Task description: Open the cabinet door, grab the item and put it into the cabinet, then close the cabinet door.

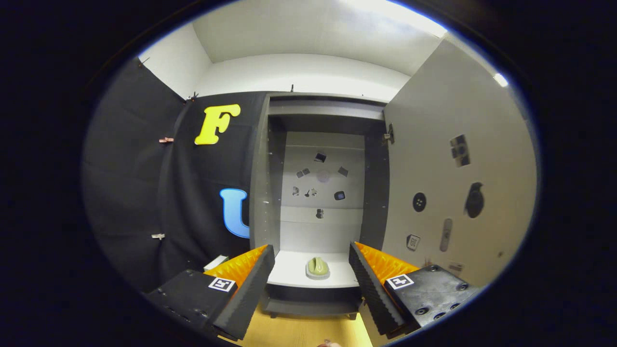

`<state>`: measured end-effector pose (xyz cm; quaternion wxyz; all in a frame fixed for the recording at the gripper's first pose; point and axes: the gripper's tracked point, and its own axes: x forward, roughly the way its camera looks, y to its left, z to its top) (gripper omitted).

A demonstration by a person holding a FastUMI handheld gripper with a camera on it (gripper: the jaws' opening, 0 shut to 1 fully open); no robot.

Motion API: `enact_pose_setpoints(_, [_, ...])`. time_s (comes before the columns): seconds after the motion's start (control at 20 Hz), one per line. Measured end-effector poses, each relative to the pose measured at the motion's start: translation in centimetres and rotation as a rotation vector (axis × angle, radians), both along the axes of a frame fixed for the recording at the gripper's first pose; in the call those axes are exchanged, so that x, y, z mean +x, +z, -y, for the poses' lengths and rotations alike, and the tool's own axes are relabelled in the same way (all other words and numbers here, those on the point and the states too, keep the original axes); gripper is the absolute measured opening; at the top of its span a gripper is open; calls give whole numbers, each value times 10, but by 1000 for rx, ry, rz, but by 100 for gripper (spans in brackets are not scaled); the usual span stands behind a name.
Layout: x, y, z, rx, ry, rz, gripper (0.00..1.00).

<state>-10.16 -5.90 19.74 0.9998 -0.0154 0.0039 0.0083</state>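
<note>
Jaws [312, 284]: spread wide, nothing held between them; ribbed inner faces turned toward each other; a square marker tag on the body behind each finger.

Item [317, 267]: small pale-green rounded object on a light round base, seen in the gap between the jaws and beyond their tips; it sits on the cabinet's bottom shelf [294, 274], near the shelf's front edge, apart from both fingers.

Cabinet [260, 183]: tall, narrow, grey, straight ahead of the jaws; interior open to view, dark side walls, pale back panel [322, 226] carrying a scatter of small stickers too small to make out.

Cabinet door [448, 193]: swung fully open to the right of the opening, hinged at the cabinet's right edge; its pale inner face bears several dark stickers and small tags.

Floor [299, 332]: yellowish-tan surface below the cabinet's base, showing between the finger bodies.

Small white block [215, 262]: just beyond the left finger, low against the booth wall; identity unclear.

Booth wall [140, 193]: black cloth to the left of the cabinet, pinned with small clips.

Ceiling [313, 33]: white, brightly lit above the cabinet.
</note>
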Motion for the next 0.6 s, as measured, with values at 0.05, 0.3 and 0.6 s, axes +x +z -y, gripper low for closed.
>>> enact_pose_setpoints(0.05, [-13, 6, 7, 4, 2, 0, 97])
enact_pose_setpoints(0.3, [-89, 18, 58, -47, -26, -43, 98])
enact_pose_setpoints(0.6, [-163, 27, 134, 57, -60, -59, 98])
